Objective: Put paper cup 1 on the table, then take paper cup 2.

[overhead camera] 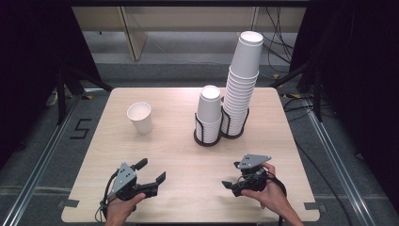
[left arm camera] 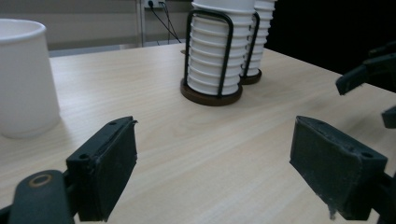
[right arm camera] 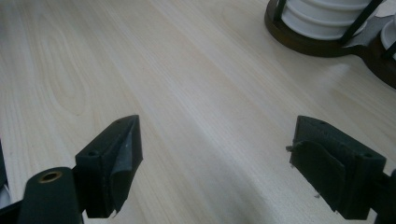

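A single white paper cup (overhead camera: 140, 117) stands upright on the left part of the wooden table (overhead camera: 179, 155); in the left gripper view the cup (left arm camera: 23, 79) is at far left. My left gripper (overhead camera: 153, 169) rests near the front left edge, open, with bare table between its jaws (left arm camera: 215, 163). My right gripper (overhead camera: 230, 174) is at front right, also open and holding nothing (right arm camera: 217, 158). A short cup stack (overhead camera: 208, 115) and a tall cup stack (overhead camera: 242, 80) stand in black wire holders behind them.
The short stack's round dark base (right arm camera: 317, 42) lies ahead and to the right of the right gripper. In the left gripper view both stacks (left arm camera: 212, 51) are ahead, and the right gripper's fingers (left arm camera: 359, 74) show at the right edge. Dark floor surrounds the table.
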Demonstrator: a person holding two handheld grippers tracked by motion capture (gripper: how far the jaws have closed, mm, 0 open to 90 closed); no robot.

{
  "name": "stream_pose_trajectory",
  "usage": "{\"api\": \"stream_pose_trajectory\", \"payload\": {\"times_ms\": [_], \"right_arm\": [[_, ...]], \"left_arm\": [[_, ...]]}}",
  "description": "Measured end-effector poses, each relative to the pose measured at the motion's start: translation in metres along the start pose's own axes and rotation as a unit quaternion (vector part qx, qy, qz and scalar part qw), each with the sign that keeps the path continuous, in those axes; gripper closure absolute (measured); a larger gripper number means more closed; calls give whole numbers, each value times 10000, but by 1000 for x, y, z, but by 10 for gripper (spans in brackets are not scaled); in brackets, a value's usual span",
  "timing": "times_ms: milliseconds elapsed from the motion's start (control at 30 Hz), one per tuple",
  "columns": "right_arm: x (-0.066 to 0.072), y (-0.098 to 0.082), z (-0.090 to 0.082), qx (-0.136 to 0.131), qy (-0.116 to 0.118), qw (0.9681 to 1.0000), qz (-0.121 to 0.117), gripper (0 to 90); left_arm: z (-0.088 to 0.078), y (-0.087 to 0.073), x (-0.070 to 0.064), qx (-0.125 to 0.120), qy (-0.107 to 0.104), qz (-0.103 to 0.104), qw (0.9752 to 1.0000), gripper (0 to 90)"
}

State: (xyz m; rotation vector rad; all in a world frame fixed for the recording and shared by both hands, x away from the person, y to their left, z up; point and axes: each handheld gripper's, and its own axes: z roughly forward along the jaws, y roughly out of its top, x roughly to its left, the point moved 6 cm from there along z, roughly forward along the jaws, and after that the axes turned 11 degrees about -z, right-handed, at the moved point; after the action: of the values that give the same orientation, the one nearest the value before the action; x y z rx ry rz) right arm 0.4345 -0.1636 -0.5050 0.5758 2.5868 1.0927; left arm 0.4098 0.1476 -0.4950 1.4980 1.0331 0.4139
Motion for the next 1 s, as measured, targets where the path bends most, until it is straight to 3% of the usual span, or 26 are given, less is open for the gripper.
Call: {"api": "stream_pose_trajectory", "payload": {"times_ms": [100,300,333,533,733,800,1000], "right_arm": [[0,-1,-1,12,-49,9999,101,175],[-4,-2,0,-37,-94,9999,-72,175],[-2,-3,0,-9,-69,10000,40,175],[-2,-3,-2,-3,-44,9999,95,175],[-7,-1,-4,-65,-116,9997,191,175],[-11,1,-5,-145,-185,9997,98,175],[-17,5,-10,-327,-318,9986,267,175]], "left_arm": [[-3,-4,-2,62,38,51,10000,141],[-6,-9,-10,83,-13,51,10000,141],[-7,-10,-11,119,-6,75,9999,141],[-4,-12,-13,74,-68,138,9999,141],[-6,-13,-11,112,20,180,9998,141],[-6,-13,-11,134,6,160,9998,141],[-4,-15,-12,169,-18,226,9996,142]]}}
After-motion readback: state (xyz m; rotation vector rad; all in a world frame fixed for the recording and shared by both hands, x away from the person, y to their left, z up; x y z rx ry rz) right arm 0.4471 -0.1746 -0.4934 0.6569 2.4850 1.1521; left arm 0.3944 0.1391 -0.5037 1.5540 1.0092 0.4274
